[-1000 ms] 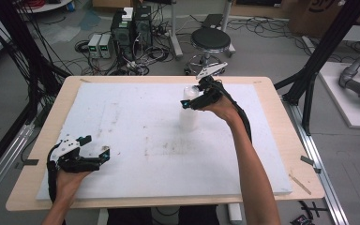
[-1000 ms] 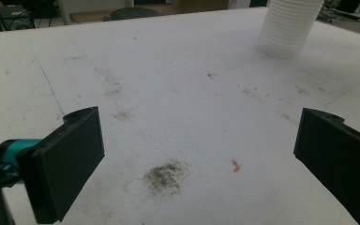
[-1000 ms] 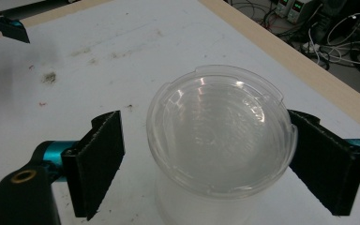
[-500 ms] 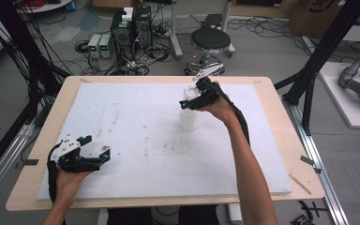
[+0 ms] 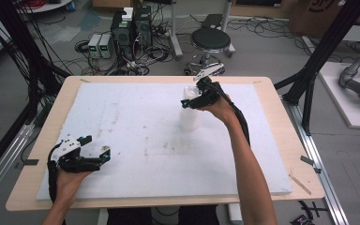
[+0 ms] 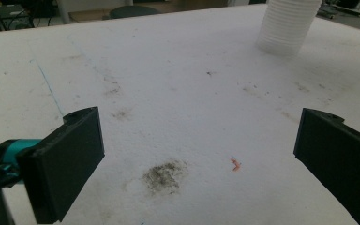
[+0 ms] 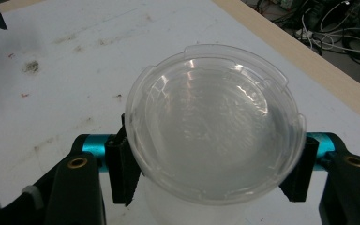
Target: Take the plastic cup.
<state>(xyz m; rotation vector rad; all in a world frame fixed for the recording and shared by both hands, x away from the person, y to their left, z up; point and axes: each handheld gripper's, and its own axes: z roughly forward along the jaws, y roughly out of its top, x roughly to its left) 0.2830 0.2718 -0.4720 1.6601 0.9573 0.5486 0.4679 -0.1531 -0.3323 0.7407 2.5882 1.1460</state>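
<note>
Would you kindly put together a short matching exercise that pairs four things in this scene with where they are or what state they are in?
Things:
1. left gripper
2. right gripper
3. stack of plastic cups
4. stool

Places or states:
A. on the floor beyond the far edge of the table
B. jaws wide apart, nothing between them
C. upright on the white foam board
D. jaws have just been closing, now against the sides of the top cup

Pairs: 1-B, 2-D, 3-C, 4-A
</note>
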